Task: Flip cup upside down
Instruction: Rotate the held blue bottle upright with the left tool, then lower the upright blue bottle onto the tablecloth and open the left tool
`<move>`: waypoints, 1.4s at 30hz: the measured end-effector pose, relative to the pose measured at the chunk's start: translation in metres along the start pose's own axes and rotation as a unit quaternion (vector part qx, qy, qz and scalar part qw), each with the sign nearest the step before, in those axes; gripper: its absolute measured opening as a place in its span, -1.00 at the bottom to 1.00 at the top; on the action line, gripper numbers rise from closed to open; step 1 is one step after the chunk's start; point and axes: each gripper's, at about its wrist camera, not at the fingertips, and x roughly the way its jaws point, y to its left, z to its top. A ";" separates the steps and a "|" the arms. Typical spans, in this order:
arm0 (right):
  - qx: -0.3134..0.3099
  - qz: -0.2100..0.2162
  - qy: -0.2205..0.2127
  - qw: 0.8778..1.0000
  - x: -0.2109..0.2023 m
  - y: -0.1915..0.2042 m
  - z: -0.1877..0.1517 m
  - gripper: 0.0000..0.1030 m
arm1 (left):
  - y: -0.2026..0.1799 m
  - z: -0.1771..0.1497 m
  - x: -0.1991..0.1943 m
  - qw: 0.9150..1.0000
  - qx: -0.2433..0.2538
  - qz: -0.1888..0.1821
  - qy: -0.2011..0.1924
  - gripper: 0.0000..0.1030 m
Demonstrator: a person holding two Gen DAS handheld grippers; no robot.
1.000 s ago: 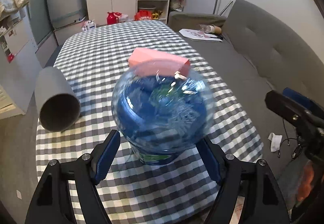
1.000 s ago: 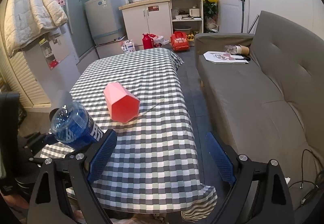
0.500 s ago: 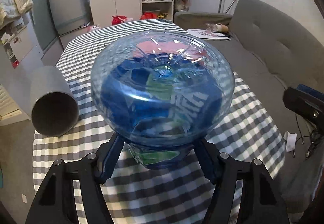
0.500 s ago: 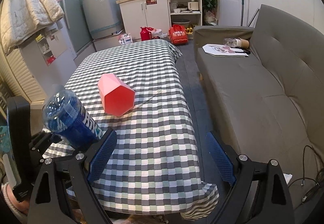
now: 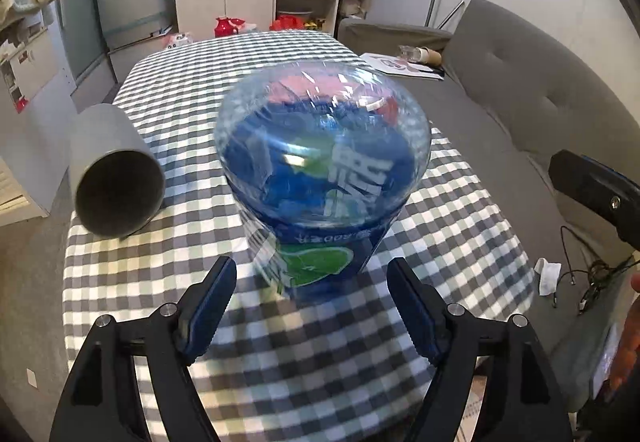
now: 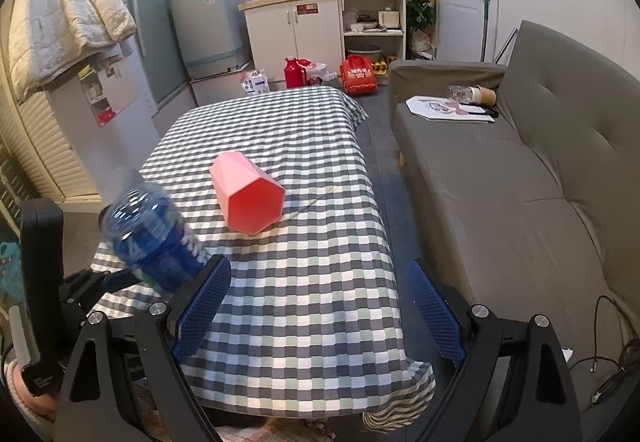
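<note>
A clear blue plastic cup cut from a bottle [image 5: 324, 166] stands upside down, base up, on the checked tablecloth [image 5: 184, 94], blurred by motion. My left gripper [image 5: 312, 306] is open just behind it, its pads [image 5: 208, 302] clear of the cup's sides. The same cup [image 6: 152, 234] shows at the table's near left corner in the right wrist view. My right gripper [image 6: 316, 306] is open and empty above the table's near edge.
A grey cup [image 5: 114, 176] lies on its side at the table's left edge. A pink faceted cup [image 6: 248, 196] lies on its side mid-table. A grey sofa [image 6: 520, 178] runs along the right. Cabinets [image 6: 296, 30] and a fridge stand at the back.
My left gripper was shut on the blue cup half a second ago; now its jaws have opened and drawn back, leaving the cup base up on the table. My right gripper held still.
</note>
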 end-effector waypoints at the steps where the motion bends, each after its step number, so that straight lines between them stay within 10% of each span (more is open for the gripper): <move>1: -0.002 0.000 -0.003 1.000 -0.004 0.002 0.001 0.74 | 0.000 -0.001 -0.004 1.000 0.000 -0.004 -0.002 0.56; 17: -0.031 0.014 -0.064 0.997 -0.074 0.026 0.007 0.74 | 0.015 0.008 -0.106 0.993 -0.028 0.008 -0.115 0.56; 30: -0.061 0.017 -0.114 0.991 -0.091 0.056 -0.023 0.74 | 0.035 -0.037 -0.170 0.967 -0.055 0.058 -0.240 0.56; 42: -0.046 -0.019 -0.155 0.987 -0.089 0.068 -0.069 0.99 | 0.056 -0.083 -0.170 0.960 -0.081 0.102 -0.247 1.00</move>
